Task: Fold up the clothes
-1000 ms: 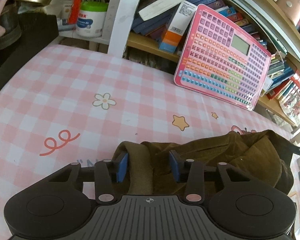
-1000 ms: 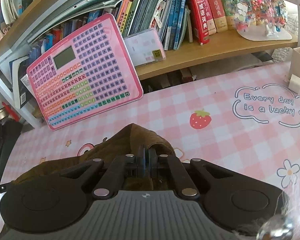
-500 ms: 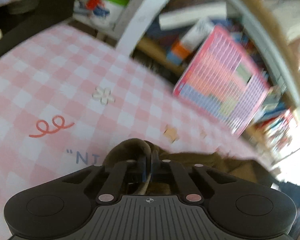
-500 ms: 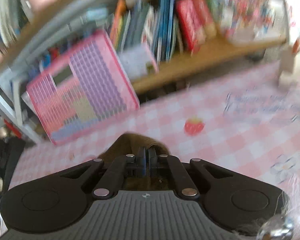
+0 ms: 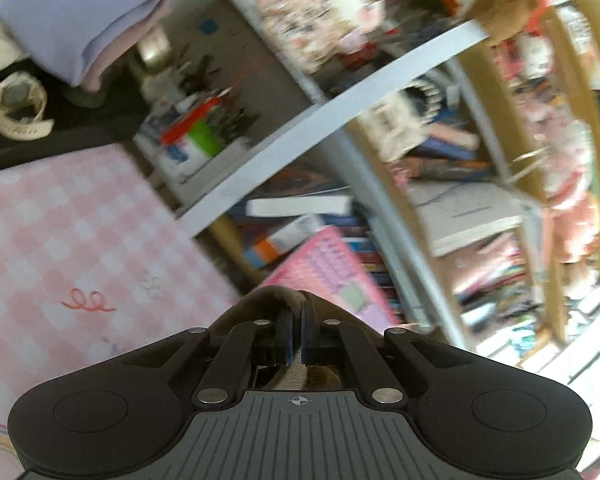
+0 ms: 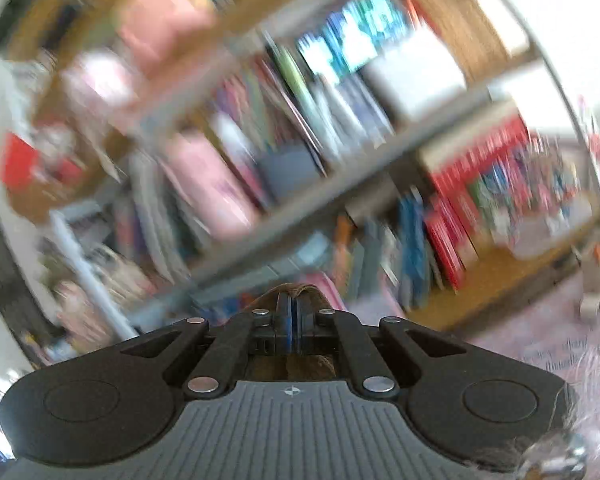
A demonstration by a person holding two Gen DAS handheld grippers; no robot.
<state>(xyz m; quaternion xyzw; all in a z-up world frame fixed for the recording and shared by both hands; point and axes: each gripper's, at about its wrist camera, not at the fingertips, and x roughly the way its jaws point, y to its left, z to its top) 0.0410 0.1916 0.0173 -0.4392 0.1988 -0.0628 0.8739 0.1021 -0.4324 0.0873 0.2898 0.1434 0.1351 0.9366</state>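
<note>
A brown garment [image 5: 274, 295] is pinched at its edge by my left gripper [image 5: 296, 334], whose blue pads are shut on a fold with a paler lining showing between them. In the right wrist view, my right gripper [image 6: 293, 318] is likewise shut on a brown edge of the same garment [image 6: 300, 290], which peeks over the fingertips. Both grippers are lifted off the pink checked tablecloth [image 5: 72, 240] and face the bookshelves. Most of the garment hangs below, out of view.
A pink keyboard toy [image 5: 332, 268] leans against the crowded bookshelf [image 5: 440, 208]. Folded lilac cloth [image 5: 80, 12] lies at the upper left beside a pen holder [image 5: 196, 136]. Books [image 6: 460, 200] fill the blurred shelves in the right wrist view.
My left gripper closed on the brown garment's edge. Both grippers then rose from the table with the garment and tilted, so the views now show shelves instead of the tablecloth.
</note>
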